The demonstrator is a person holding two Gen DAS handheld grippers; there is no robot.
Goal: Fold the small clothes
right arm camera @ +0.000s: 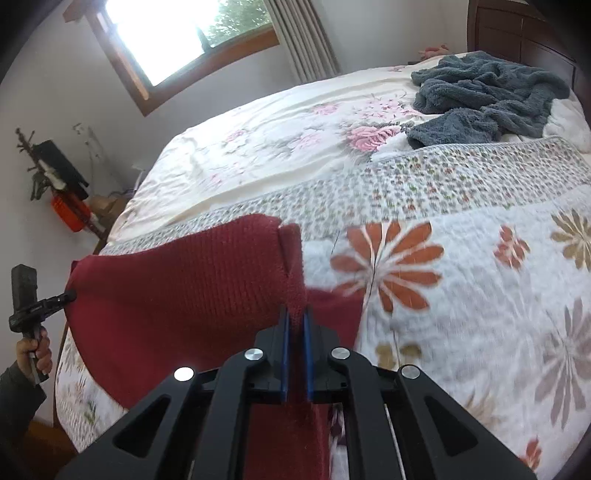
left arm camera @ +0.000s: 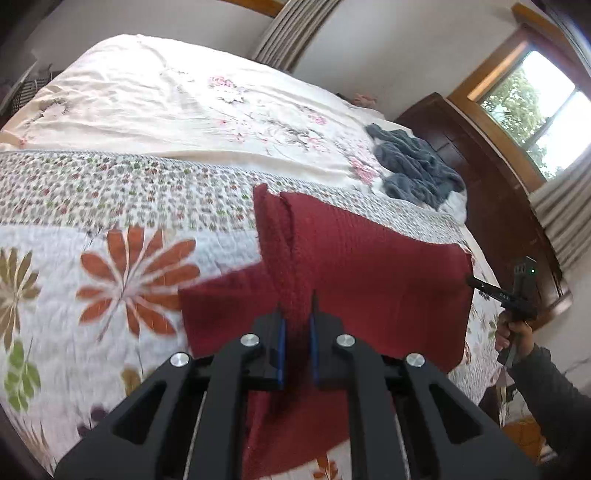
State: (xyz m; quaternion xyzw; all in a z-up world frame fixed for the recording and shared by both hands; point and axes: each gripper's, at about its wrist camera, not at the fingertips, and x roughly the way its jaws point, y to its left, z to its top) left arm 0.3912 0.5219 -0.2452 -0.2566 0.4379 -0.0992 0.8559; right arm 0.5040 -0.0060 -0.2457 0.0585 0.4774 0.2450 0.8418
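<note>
Both the left hand-held gripper (left arm camera: 297, 314) and right hand-held gripper (right arm camera: 295, 321) clench the dark red knitted garment (left arm camera: 369, 258), stretched taut above the floral quilted bed (left arm camera: 110, 258), evidently for folding.

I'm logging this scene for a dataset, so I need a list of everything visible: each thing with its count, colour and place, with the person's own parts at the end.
red cloth: one, dark red, lifted over the near end of the bed, pinched at two edges.
blue-grey towel: one, crumpled, at the far end of the bed by the headboard.
bed: one, cream flowered sheet at the far end, white quilt with orange flowers nearer.
headboard: one, dark wood.
window: one, wooden frame, bright, with grey curtains beside it.
left gripper: black, blue pads, shut on the cloth.
right gripper: black, blue pads, shut on the cloth.
hand: dark sleeve, holding the right gripper's handle.
</note>
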